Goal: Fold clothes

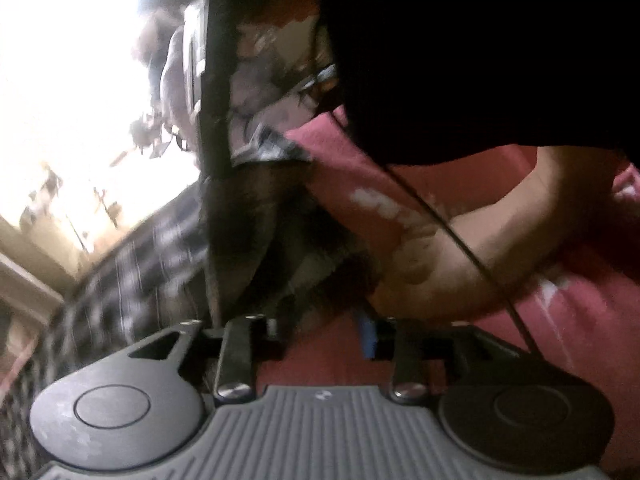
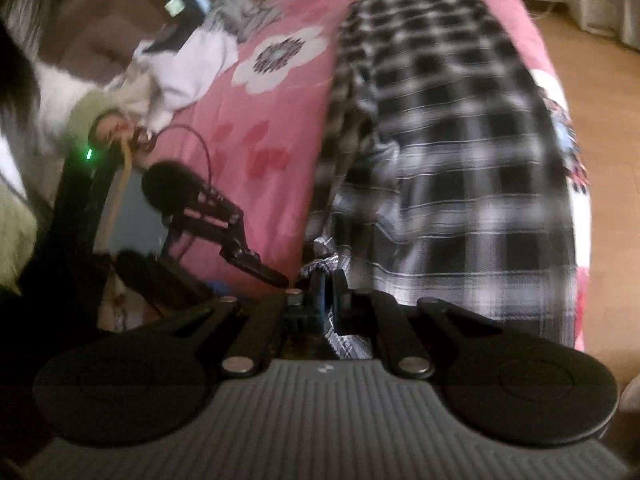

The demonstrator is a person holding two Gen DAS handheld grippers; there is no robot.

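Left claw (image 1: pixel 320 320) blurred, its grip impossible to tell, plaid shirt (image 2: pixel 452 160) stretched along the pink floral bed (image 2: pixel 272 128), right claw (image 2: pixel 326 280) pinched tight on the shirt's near edge, wooden floor (image 2: pixel 592 80) beyond.

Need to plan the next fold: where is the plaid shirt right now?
In the right wrist view, the plaid shirt lies lengthwise on the pink floral bedspread, near the edge by the wooden floor; the right claw is shut on its near end.
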